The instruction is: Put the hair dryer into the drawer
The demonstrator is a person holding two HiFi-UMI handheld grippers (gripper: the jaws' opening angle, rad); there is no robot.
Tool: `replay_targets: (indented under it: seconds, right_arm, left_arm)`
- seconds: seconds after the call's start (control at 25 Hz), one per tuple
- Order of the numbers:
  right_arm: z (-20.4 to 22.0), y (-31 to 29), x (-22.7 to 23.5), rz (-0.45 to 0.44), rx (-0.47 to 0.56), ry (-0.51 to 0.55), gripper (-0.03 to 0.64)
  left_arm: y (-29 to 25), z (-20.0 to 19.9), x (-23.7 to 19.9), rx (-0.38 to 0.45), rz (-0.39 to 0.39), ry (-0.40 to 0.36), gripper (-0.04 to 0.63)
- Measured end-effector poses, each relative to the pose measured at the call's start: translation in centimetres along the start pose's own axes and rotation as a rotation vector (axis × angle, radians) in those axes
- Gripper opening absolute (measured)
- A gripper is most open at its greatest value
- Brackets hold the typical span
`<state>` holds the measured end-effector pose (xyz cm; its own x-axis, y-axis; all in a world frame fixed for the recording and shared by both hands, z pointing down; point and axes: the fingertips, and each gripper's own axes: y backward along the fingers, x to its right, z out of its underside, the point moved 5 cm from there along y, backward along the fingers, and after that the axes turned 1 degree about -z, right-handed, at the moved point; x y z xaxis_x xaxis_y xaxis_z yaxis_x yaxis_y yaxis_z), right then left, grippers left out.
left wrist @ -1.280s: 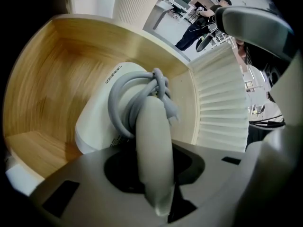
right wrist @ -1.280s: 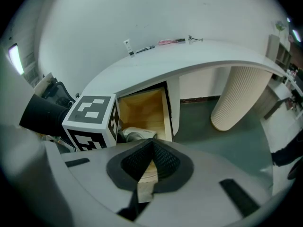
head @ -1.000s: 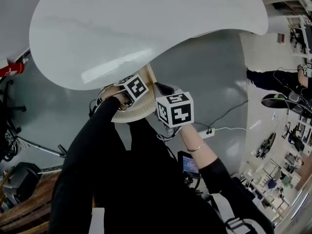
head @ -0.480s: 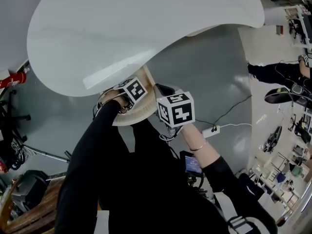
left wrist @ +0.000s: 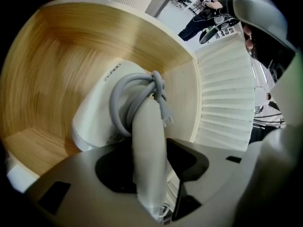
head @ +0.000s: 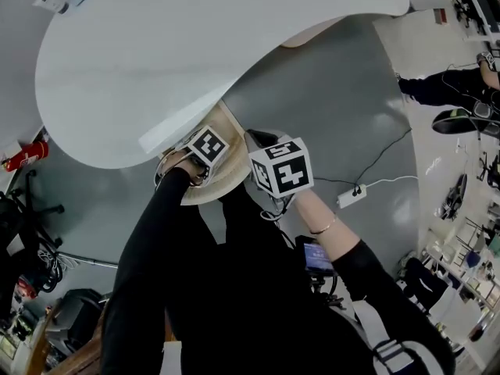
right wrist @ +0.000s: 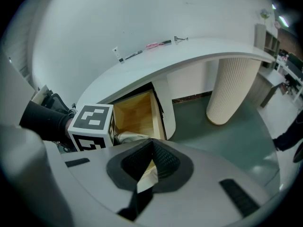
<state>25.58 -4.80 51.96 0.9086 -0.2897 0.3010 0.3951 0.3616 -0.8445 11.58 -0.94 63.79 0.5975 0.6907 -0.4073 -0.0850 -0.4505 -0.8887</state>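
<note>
The white hair dryer (left wrist: 97,119), a grey cord (left wrist: 132,96) wound round it, lies in the open wooden drawer (left wrist: 57,70). Its handle runs back between the jaws of my left gripper (left wrist: 152,170), which are opening, and a dark gap shows beside the handle. In the right gripper view the drawer (right wrist: 137,111) stands pulled out under the table, the left gripper's marker cube (right wrist: 92,124) over it and a bit of the dryer (right wrist: 130,137) showing. My right gripper (right wrist: 152,144) hovers beside the drawer's front, its tips together and nothing in them.
A large white curved tabletop (head: 195,45) overhangs the drawer. A ribbed white pillar (right wrist: 232,86) stands on the grey floor to the right. A power strip with its cable (head: 353,196) lies on the floor, and a person's legs (head: 437,92) show at the far right.
Both grippers stay at the drawer. Only the head view has drifted a little, so the table sits further left in it.
</note>
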Motion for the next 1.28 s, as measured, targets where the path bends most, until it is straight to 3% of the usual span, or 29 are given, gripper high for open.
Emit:
replay_targets:
  seconds: [0.2, 0.8, 1.04, 1.28]
  right_arm:
    - [0.3, 0.2, 0.3, 0.004, 0.011, -0.018, 0.002]
    - [-1.0, 1.9, -0.7, 0.018, 0.081, -0.035, 0.002]
    - [-1.2, 3.3, -0.7, 0.027, 0.136, -0.071, 0.002]
    - [-1.9, 5.1, -1.0, 0.009, 0.221, -0.114, 0.002]
  left_arm:
    - [2.2, -0.1, -0.6, 0.073, -0.05, 0.006, 0.206]
    - [8.9, -0.2, 1.4, 0.428, -0.17, -0.061, 0.202]
    - [11.5, -0.4, 3.1, 0.637, -0.165, -0.061, 0.039]
    - [15.6, 0.2, 4.4, 0.895, -0.114, -0.04, 0.009]
